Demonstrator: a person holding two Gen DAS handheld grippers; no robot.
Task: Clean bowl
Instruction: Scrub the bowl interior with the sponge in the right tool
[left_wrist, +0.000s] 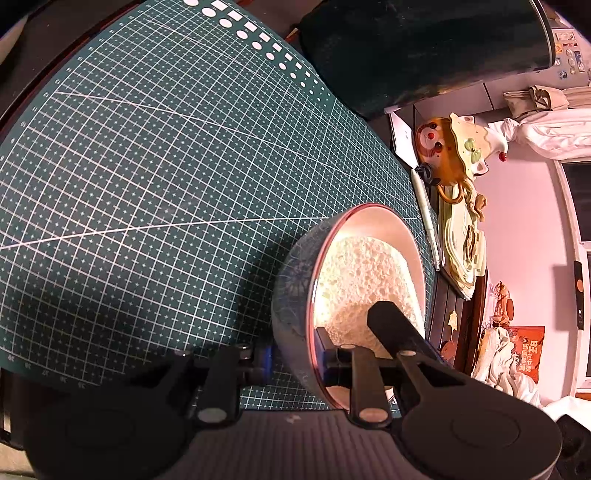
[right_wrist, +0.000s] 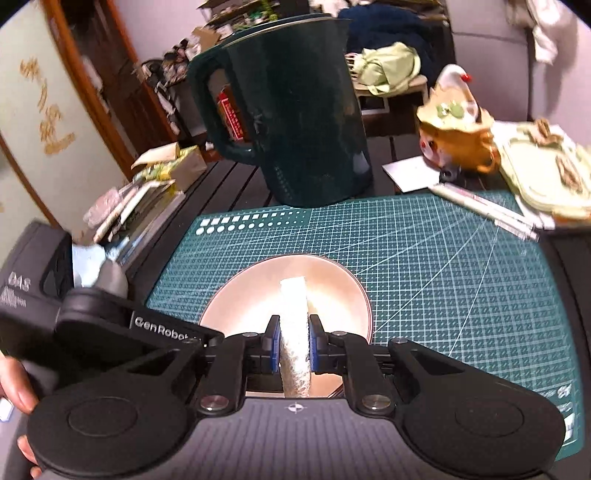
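You are pinching the bowl's (left_wrist: 295, 295) rim with the left gripper (left_wrist: 295, 363), one jaw inside, one outside, steadying it at the cutting mat's (left_wrist: 147, 166) near edge on the desk. The right gripper (right_wrist: 293, 345) is squeezing a sponge (right_wrist: 293, 314) down into the bowl. Keep pressure even and sweep the wall. The kettle (right_wrist: 295, 110) is crowding the far edge; the mat's right side is offering room.
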